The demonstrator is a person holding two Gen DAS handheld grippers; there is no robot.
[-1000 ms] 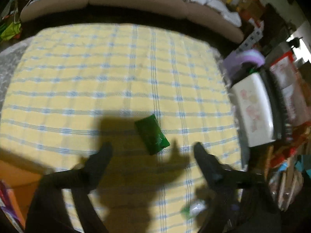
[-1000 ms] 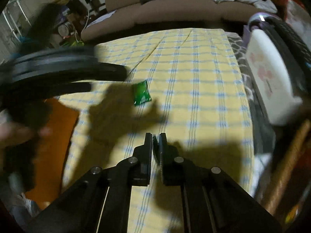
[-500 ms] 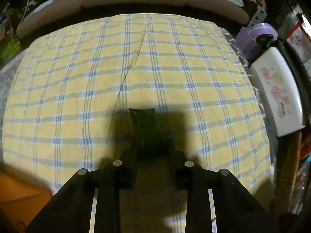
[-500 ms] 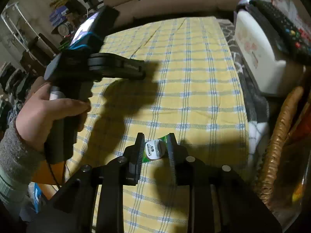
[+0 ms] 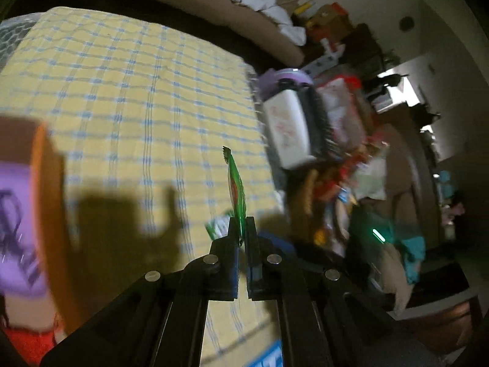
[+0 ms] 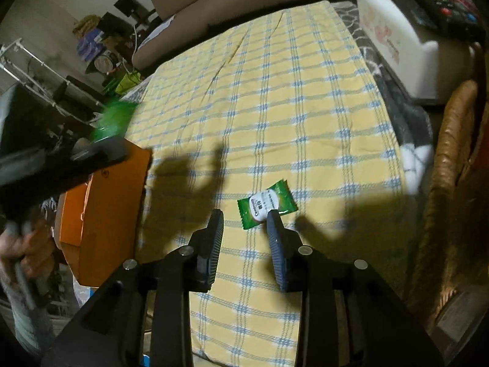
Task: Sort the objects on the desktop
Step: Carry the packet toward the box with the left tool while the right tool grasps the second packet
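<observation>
L gripper (image 5: pixel 241 229) clamps green sachet (image 5: pixel 237 189); carry level to orange box (image 6: pixel 101 214). R gripper (image 6: pixel 244 223) opening, nothing gripped; centre over 2nd sachet (image 6: pixel 267 203).

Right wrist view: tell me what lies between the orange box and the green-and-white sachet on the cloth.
Only bare checked cloth with shadows lies between the orange box and the sachet, with one finger of the opening right gripper low in that stretch.

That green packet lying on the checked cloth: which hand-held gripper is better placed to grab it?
The right hand-held gripper: its opening jaws hang empty beside the green packet. The left hand-held gripper already pinches another green sachet.
</observation>
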